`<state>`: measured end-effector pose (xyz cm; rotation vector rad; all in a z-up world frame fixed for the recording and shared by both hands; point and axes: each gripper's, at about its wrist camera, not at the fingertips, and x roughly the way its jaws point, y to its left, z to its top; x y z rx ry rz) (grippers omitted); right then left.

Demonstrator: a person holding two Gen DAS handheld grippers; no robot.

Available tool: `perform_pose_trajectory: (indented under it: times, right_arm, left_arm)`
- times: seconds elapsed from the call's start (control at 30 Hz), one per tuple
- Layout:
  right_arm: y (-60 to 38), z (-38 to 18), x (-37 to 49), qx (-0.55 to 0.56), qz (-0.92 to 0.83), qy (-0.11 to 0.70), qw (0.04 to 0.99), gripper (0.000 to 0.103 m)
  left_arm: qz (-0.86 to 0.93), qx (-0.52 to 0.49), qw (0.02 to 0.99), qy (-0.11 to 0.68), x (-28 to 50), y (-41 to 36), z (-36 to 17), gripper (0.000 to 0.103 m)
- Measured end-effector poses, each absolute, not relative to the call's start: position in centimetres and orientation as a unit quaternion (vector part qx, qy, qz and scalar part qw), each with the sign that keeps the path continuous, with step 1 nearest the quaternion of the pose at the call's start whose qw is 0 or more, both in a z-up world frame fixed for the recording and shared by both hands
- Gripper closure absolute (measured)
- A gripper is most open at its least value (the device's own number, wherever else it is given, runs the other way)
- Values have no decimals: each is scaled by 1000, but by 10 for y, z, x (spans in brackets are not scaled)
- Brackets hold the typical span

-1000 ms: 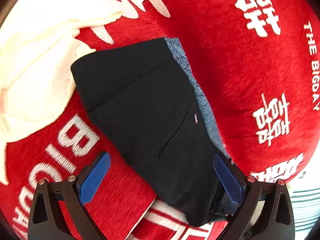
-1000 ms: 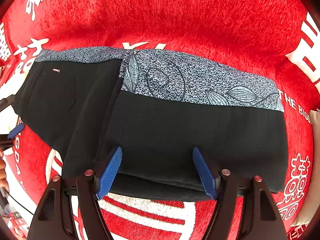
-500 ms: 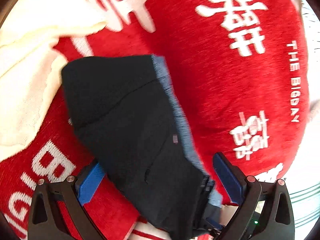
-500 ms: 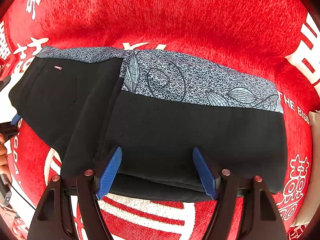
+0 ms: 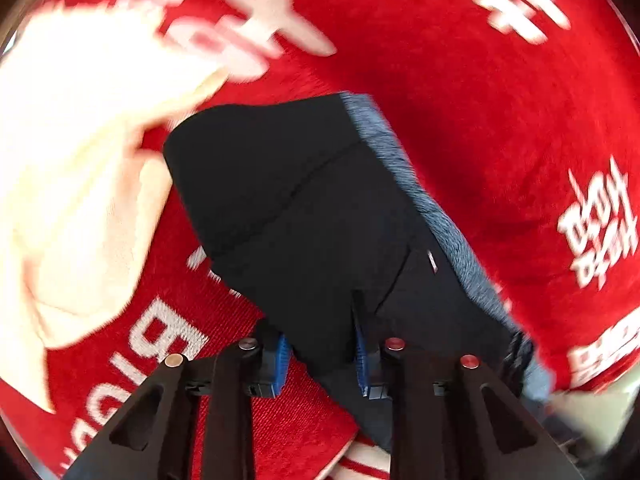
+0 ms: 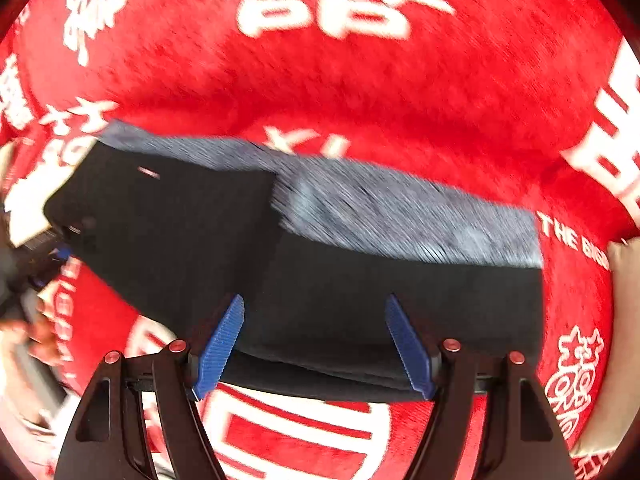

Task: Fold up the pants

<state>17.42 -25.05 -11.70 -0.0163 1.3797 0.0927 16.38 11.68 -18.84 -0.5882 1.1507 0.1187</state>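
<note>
Behind pants (image 5: 304, 216), left fingers (image 5: 282, 356) half-hidden

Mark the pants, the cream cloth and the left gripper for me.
pants (image 6: 340, 292), right wrist view, black upper layer.
cream cloth (image 5: 72, 184), left wrist view, middle of its bulk.
left gripper (image 5: 322, 354), left wrist view, between the fingertips pinching the pants.

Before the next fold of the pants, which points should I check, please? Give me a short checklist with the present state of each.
1. Left gripper pinches the pants edge: ok; its jaws have just been closing, black fabric between the pads.
2. Right gripper has a grip: not ok; jaws wide, pads not pressing.
3. Pants lie flat on the red blanket: ok.
4. Cream cloth clear of the pants: cannot tell; it lies close by their far corner.
5. Number of layers pinched: cannot tell.
</note>
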Motion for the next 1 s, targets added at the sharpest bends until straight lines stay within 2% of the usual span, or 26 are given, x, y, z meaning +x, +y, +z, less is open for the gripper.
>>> perform_pose_trajectory:
  times: [0.27,0.4,0.6,0.8,0.83,0.87,0.93,0.97,1.0]
  right_arm:
    - [-165,-98,265,29,173,687,705,21]
    - [-100,-102,301,30,234,718,655,17]
    - [0,-113,326,-42,292,749,593,8]
    - [60,-140,315,-182,295,766,541,7]
    - [63,-148,312,-195,290,771,532,9]
    - [62,-151,310,-200,286,773,530,29]
    - [51,-157,308,-210,268,772,537,79]
    - [43,-155,309,-196,265,768,549,86]
    - [36,-152,309,-184,263,765,559,86]
  left_arm:
    - [45,-67,852,518,159,58,-154,76]
    - [44,-30,857,512,160,45,-148,76]
    - [38,8,865,501,159,29,-142,76]
    - [23,39,874,485,152,13,-133,76]
    - [21,44,875,482,152,11,-131,76]
    - [19,49,875,481,152,9,-130,76]
    - [13,52,874,484,152,6,-129,76]
    - [11,56,874,482,151,4,-128,76]
    - [8,70,877,475,150,-1,-125,76]
